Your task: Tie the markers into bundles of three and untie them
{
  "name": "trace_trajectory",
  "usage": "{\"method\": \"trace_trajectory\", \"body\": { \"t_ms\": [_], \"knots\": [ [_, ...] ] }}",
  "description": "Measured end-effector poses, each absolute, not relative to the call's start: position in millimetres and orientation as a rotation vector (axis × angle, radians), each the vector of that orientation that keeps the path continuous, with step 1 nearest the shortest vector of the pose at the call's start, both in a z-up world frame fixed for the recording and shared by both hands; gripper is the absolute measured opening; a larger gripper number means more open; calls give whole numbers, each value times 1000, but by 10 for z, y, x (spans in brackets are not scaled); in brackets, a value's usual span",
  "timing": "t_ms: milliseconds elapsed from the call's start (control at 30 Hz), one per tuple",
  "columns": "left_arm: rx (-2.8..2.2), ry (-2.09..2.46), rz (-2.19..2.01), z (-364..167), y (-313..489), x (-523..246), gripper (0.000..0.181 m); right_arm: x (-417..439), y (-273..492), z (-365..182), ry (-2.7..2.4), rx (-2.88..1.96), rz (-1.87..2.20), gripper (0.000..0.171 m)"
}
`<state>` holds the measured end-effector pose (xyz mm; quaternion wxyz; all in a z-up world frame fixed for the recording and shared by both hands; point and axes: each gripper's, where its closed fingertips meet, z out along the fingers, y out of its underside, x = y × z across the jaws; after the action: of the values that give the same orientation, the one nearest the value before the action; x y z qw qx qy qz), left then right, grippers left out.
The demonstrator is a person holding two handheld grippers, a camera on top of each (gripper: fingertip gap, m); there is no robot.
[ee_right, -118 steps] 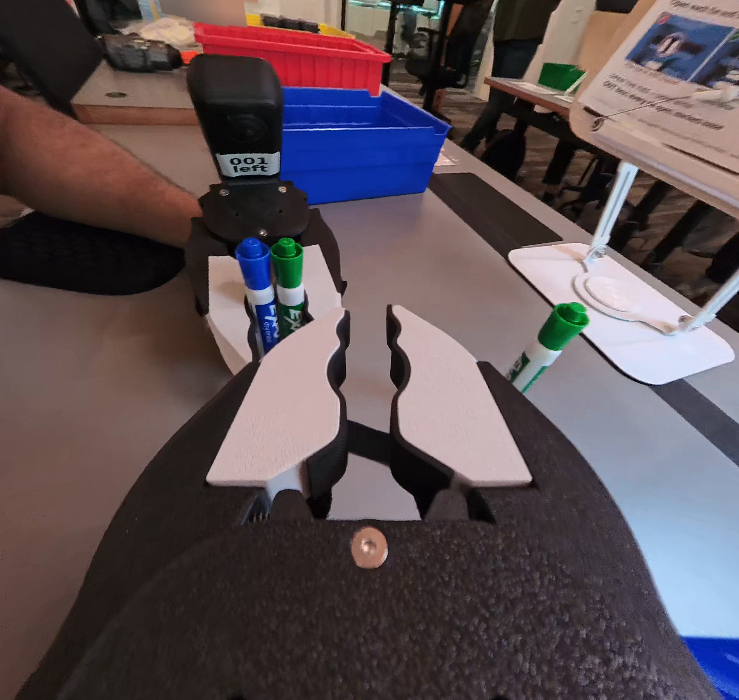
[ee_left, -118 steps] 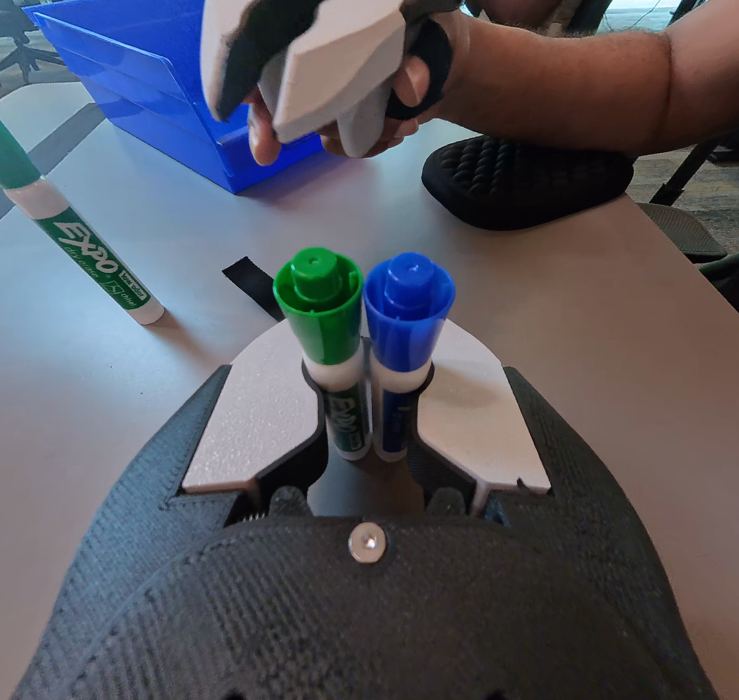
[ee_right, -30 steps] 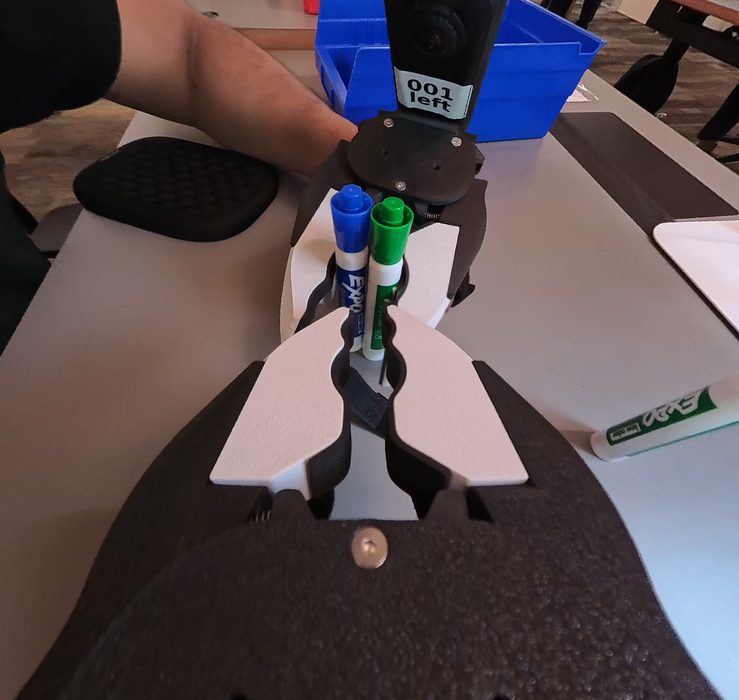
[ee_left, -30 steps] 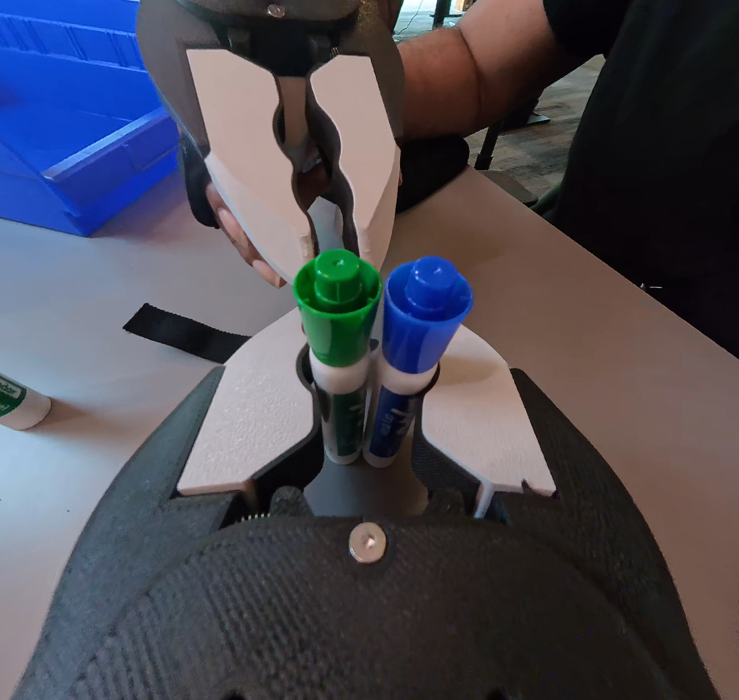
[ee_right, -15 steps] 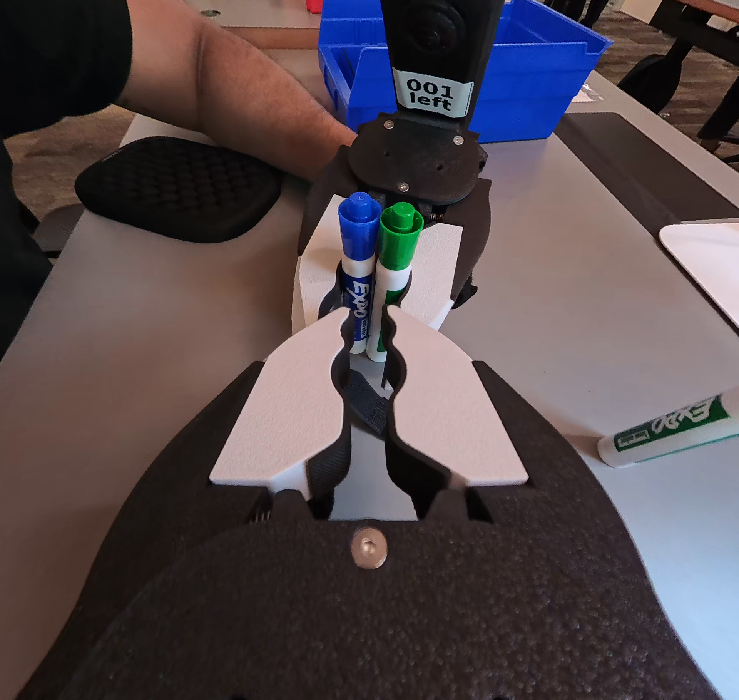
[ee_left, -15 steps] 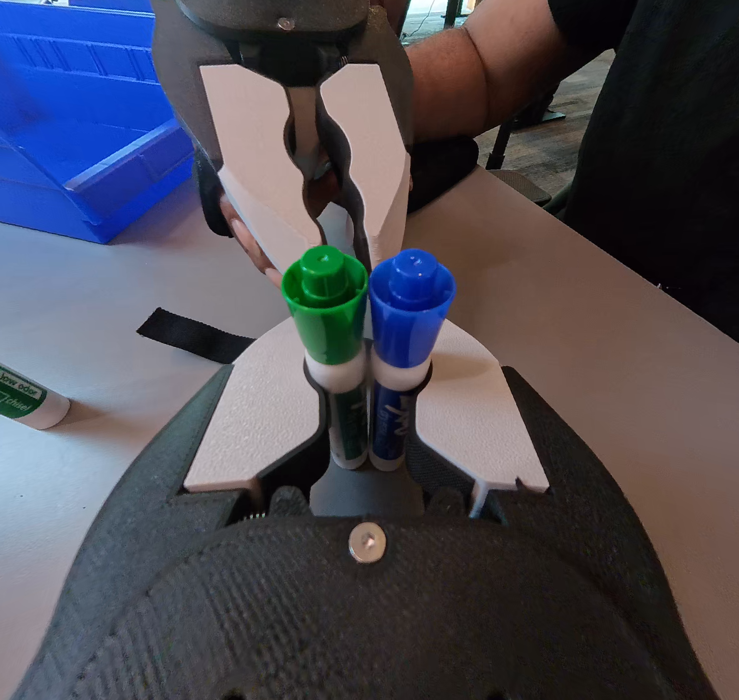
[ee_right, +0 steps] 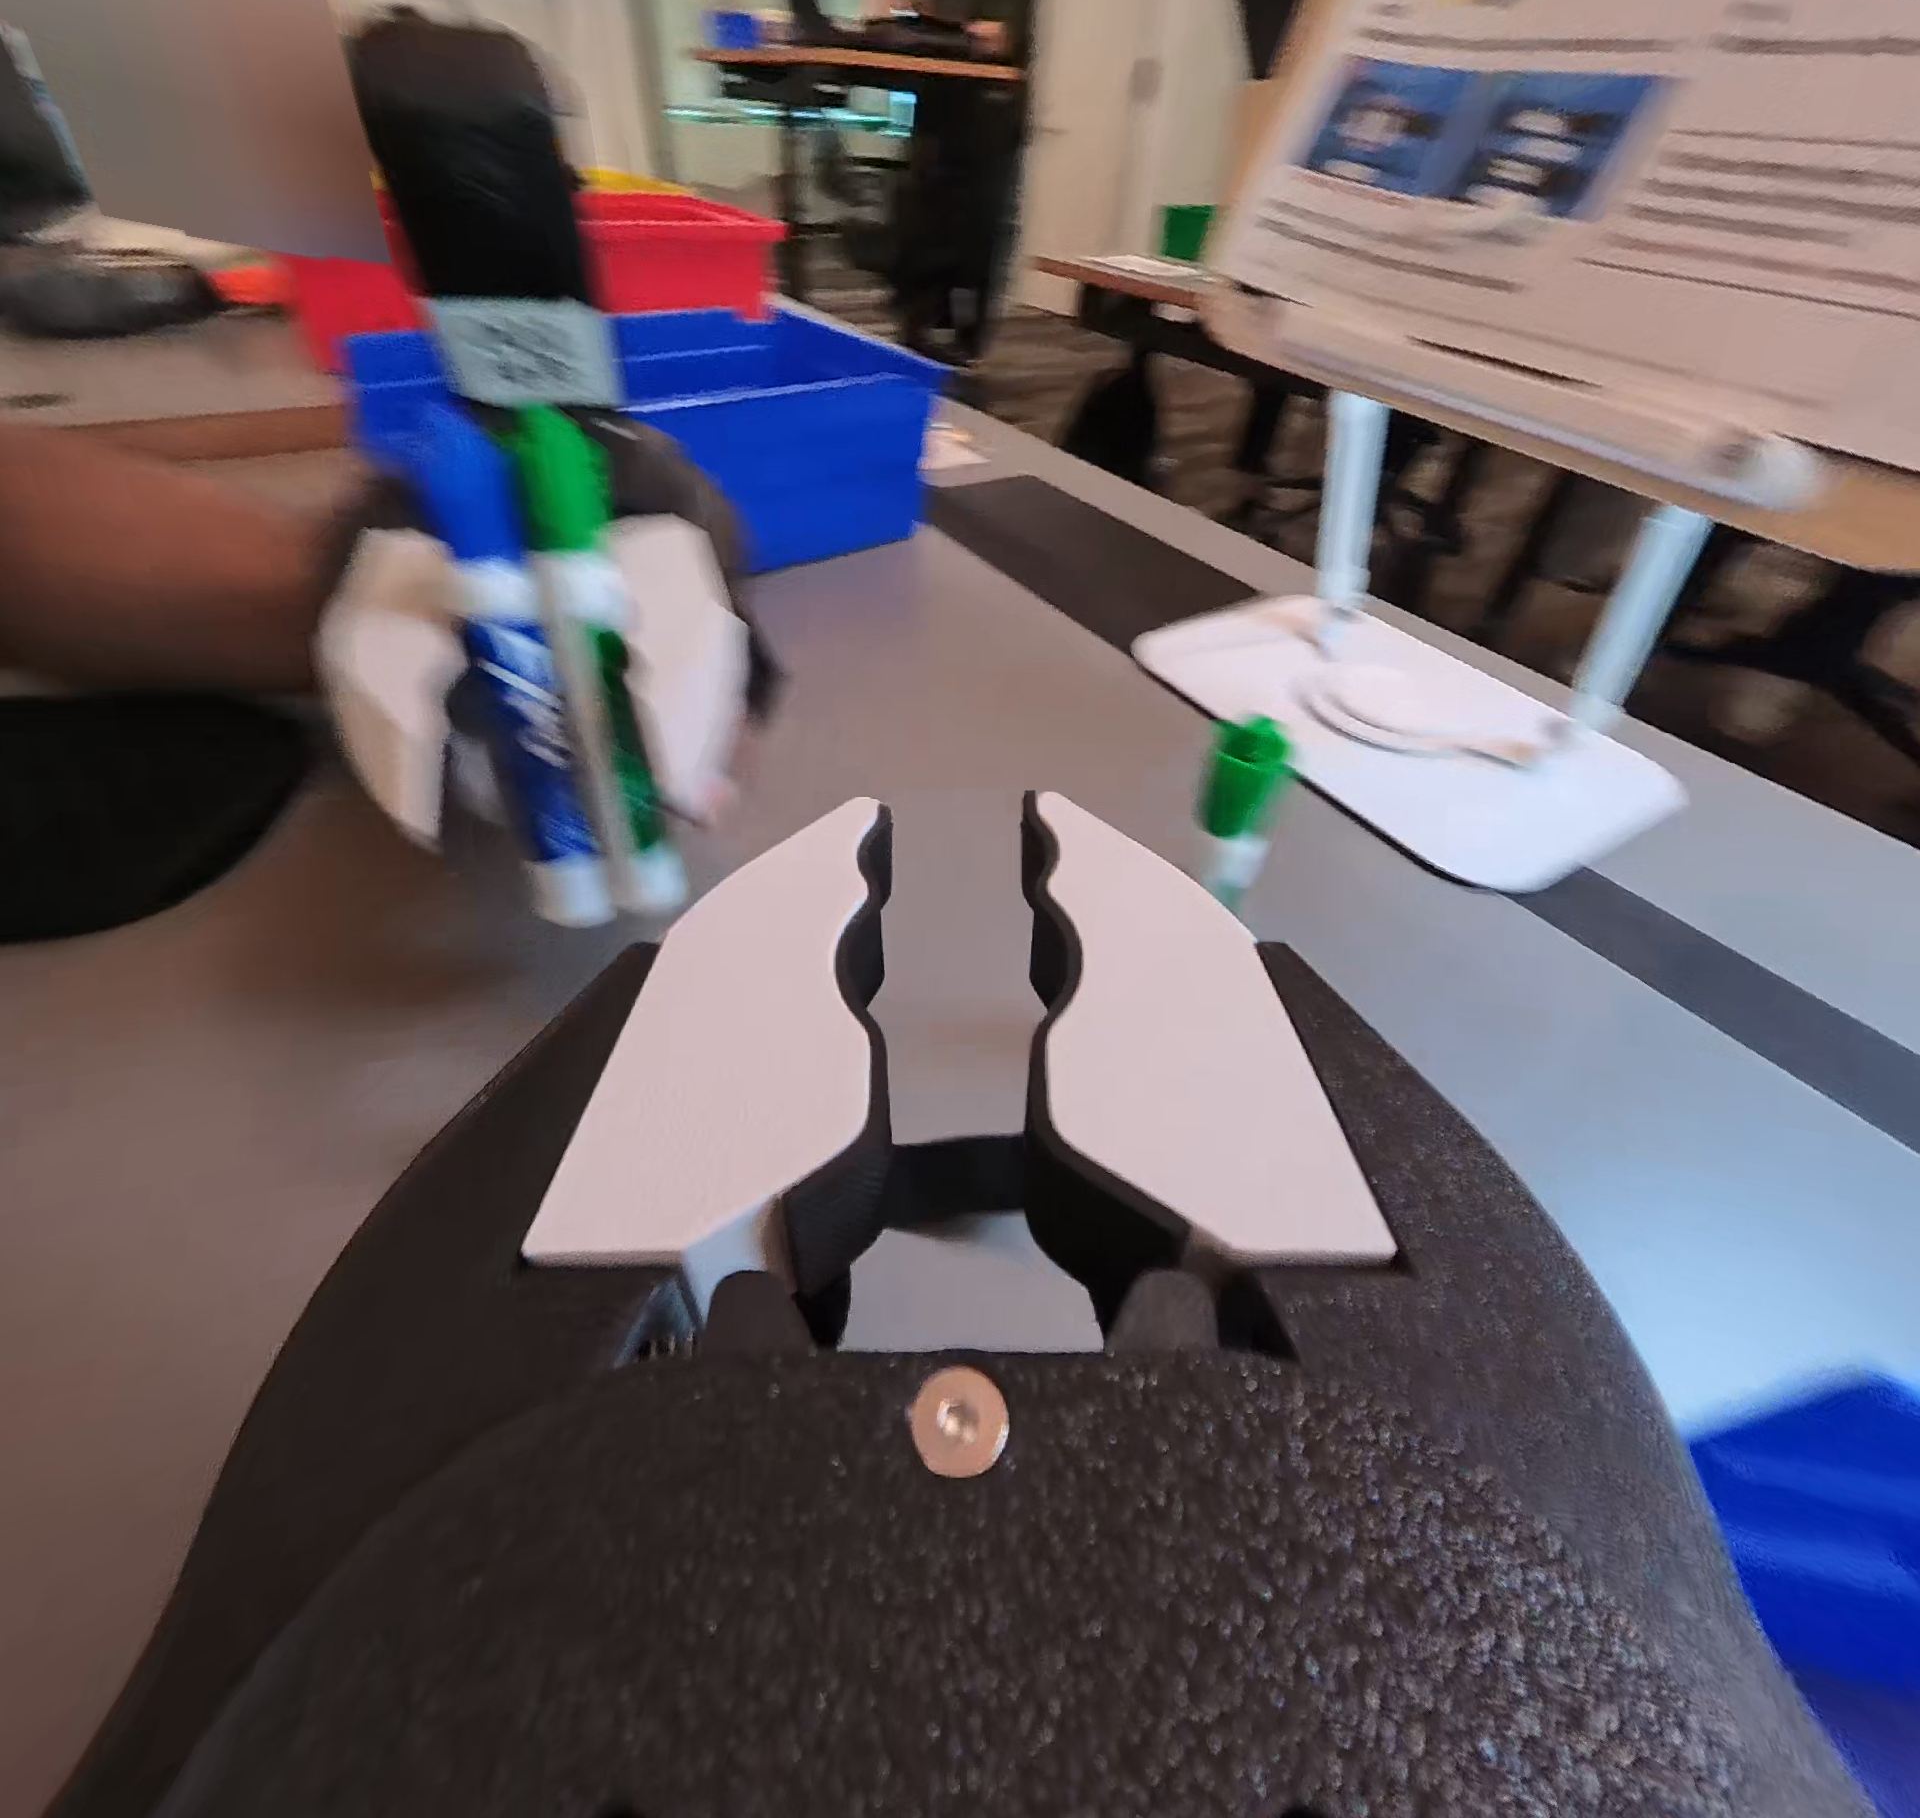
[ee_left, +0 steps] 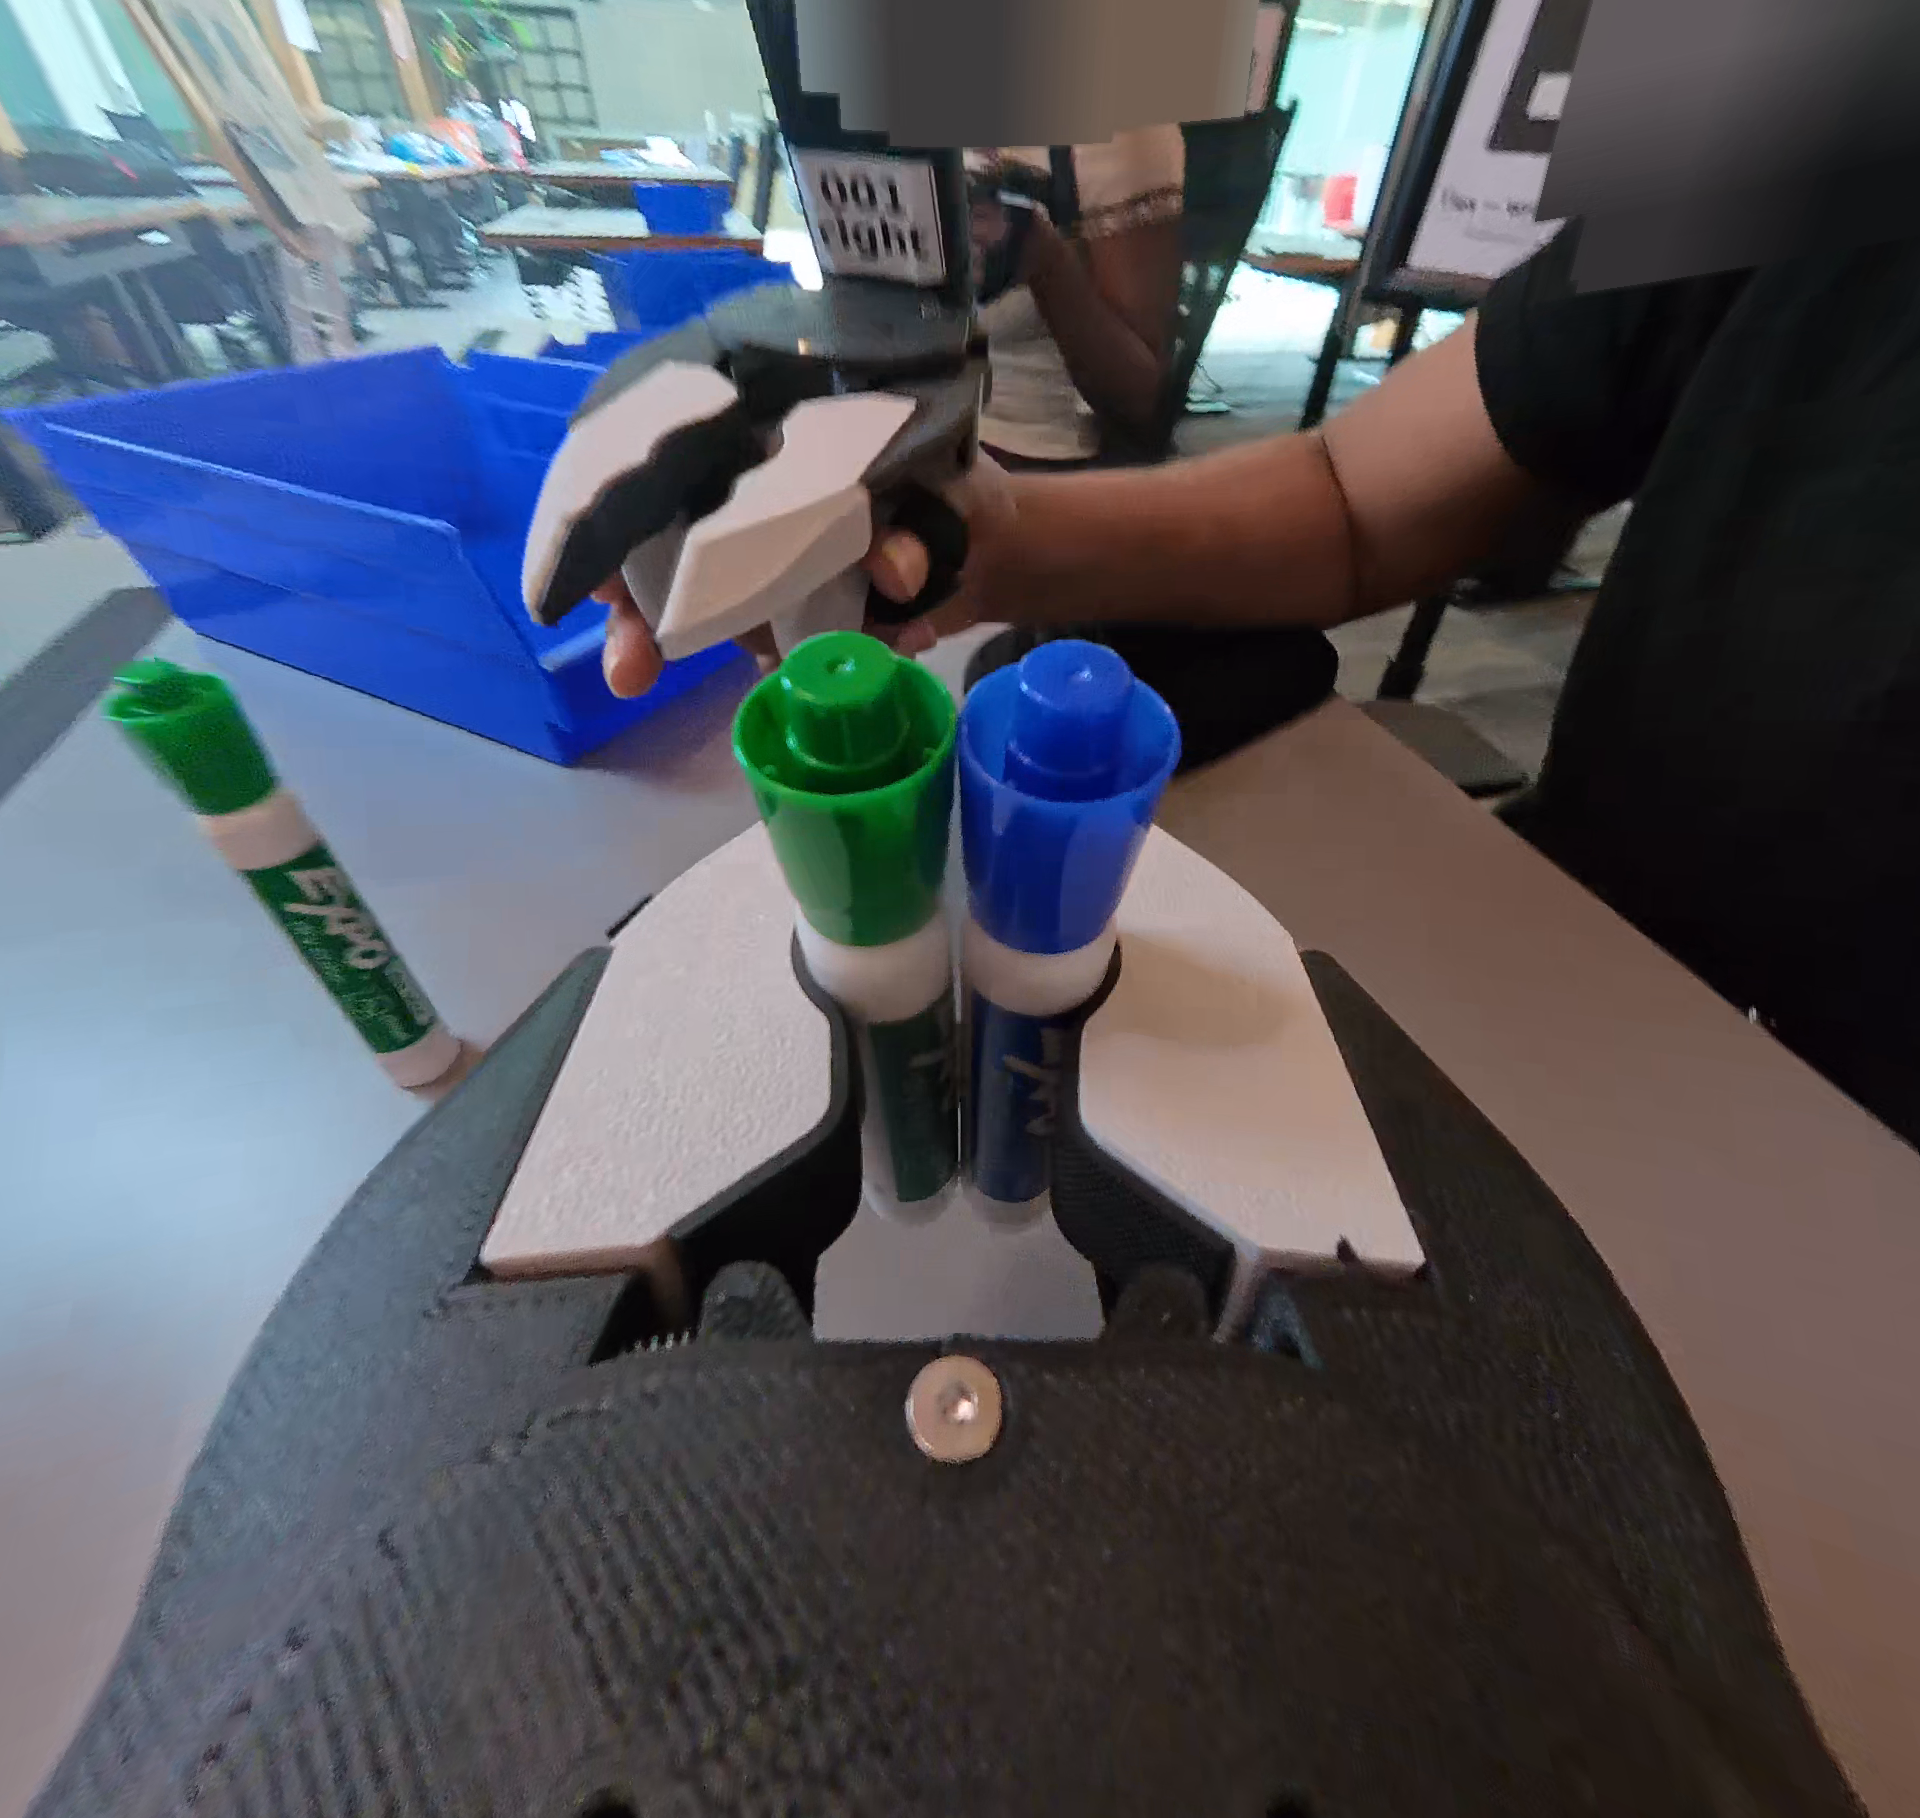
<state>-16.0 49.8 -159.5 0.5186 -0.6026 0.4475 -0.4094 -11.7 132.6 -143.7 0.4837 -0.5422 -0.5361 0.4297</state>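
1. Since half a second ago the right gripper (ee_right: 954,833) has pulled away from the two clamped markers and let go of the black strap it was pinching; its jaws now stand a narrow way apart with only bare tabletop between them, and a black strap loop shows deep between the finger bases.
2. Both views have tilted up, so the room behind now shows, and the right wrist view is blurred with motion.
3. Upright between the jaws of the left gripper (ee_left: 956,937) are the green marker (ee_left: 862,833) and the blue marker (ee_left: 1049,833), side by side and touching, caps up; the fingers press on their white collars just under the caps.
4. Seen from the right wrist view, the same pair (ee_right: 566,667) is held above the grey table (ee_right: 1039,646), lower ends clear of it, blue on that view's left.
5. A third marker, the loose green marker (ee_left: 286,875), lies on the table well left of the left gripper, cap pointing away; in the right wrist view it sits just beyond the right fingertip.
6. A hand (ee_left: 914,573) holds the right gripper above and behind the marker caps.
7. A blue bin (ee_left: 343,532) stands behind on the table.
8. A white stand base (ee_right: 1455,781) with a sign board rests to the right.
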Motion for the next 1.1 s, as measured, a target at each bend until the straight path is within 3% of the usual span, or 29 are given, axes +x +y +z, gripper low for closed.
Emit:
{"method": "trace_trajectory", "body": {
  "t_ms": [367, 733, 1100],
  "knots": [
    [-1600, 977, -795, -1532, 332, -244, 41, -252, 1869, -1451, -1392, -1417, 838, 37],
    [-2090, 1297, -397, -2199, 138, -389, 41, -539, 1906, -1490, -1590, -1339, 691, 46],
    [-2310, 1410, -318, -2353, 116, -544, 42, -519, 1915, -1623, -2002, -1311, 529, 45]
  ]
}}
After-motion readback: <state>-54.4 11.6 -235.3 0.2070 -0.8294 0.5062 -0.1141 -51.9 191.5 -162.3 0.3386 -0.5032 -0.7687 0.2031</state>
